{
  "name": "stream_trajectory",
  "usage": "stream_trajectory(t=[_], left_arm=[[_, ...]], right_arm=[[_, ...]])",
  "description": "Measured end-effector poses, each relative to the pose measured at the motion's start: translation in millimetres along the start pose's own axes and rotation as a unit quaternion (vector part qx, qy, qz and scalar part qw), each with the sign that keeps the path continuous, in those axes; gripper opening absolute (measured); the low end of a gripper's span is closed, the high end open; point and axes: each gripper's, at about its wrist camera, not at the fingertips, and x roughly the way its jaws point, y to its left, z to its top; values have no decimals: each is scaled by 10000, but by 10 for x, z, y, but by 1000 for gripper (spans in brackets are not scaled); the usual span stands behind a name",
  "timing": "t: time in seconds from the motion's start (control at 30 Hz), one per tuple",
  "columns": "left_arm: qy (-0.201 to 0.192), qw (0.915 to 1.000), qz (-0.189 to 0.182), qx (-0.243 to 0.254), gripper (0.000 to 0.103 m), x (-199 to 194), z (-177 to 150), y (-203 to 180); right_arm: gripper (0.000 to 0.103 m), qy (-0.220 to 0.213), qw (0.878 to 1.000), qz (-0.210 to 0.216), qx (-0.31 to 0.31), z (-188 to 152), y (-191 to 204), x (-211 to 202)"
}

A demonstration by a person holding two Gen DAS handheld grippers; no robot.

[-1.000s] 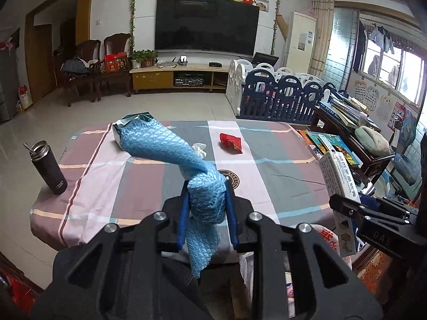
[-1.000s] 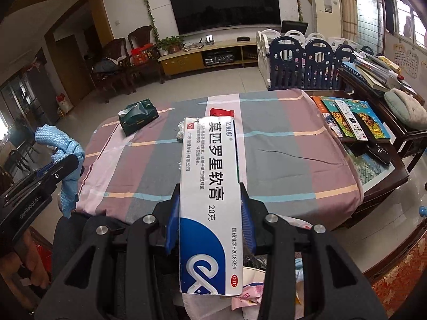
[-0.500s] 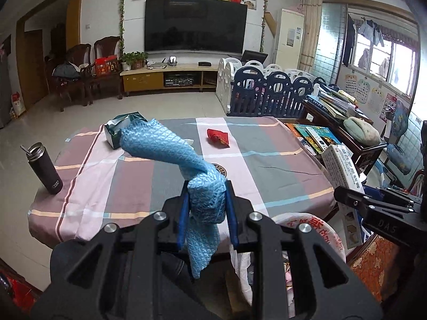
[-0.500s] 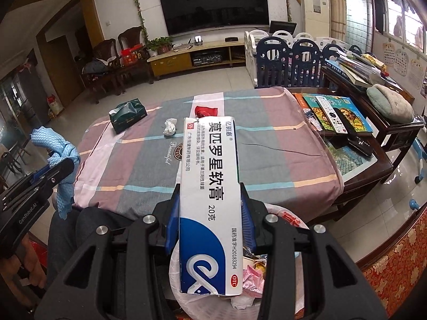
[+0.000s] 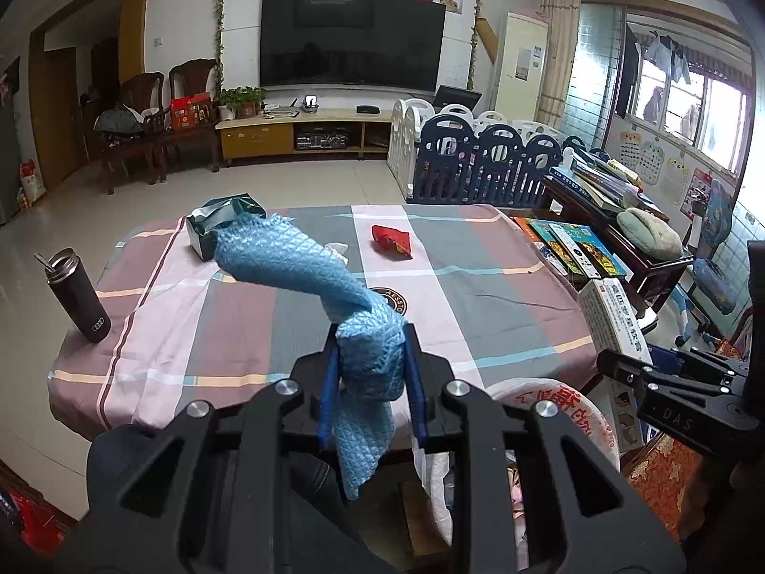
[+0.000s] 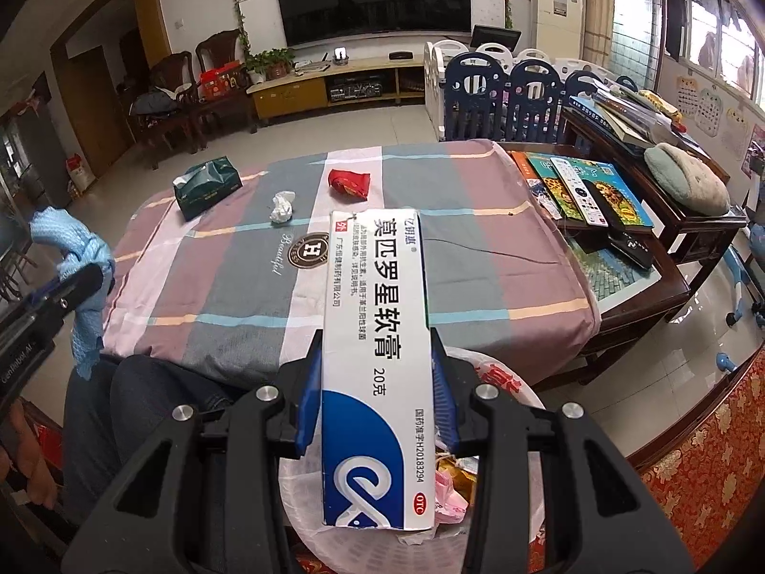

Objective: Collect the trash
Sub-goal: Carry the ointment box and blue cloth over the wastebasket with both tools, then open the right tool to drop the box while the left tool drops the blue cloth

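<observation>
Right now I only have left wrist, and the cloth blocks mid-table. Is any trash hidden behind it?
Observer: Yes. Behind your blue cloth, a crumpled white tissue lies on the tablecloth between the green tissue pack and the red wrapper, touching neither.
Operator: Is the right's box over the bag?
Observer: The right gripper fingers are shut on the ointment box, and its near end hangs above the white trash bag opening.
Operator: I only see the box side-on. Any label?
Observer: The top face is white and blue, printed 20克, with a red OTC mark at the near corner.
</observation>
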Motion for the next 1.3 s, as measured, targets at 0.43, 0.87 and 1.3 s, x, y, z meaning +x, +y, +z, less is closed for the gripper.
stream_trajectory(t=[0.43,0.87,1.3], left_arm=[[298,9982,-463,225,25,127,-82,-219],[809,9925,-895,216,26,368,-222,-322],[1683,9553,-1916,1497,26,958,-544,-1148]], right_arm=[[40,1006,9920,-701,288,-649,-565,415],[72,1281,9855,-626,920,-802,-742,644],[76,312,9732,-681,2174,-557,-1307,98]])
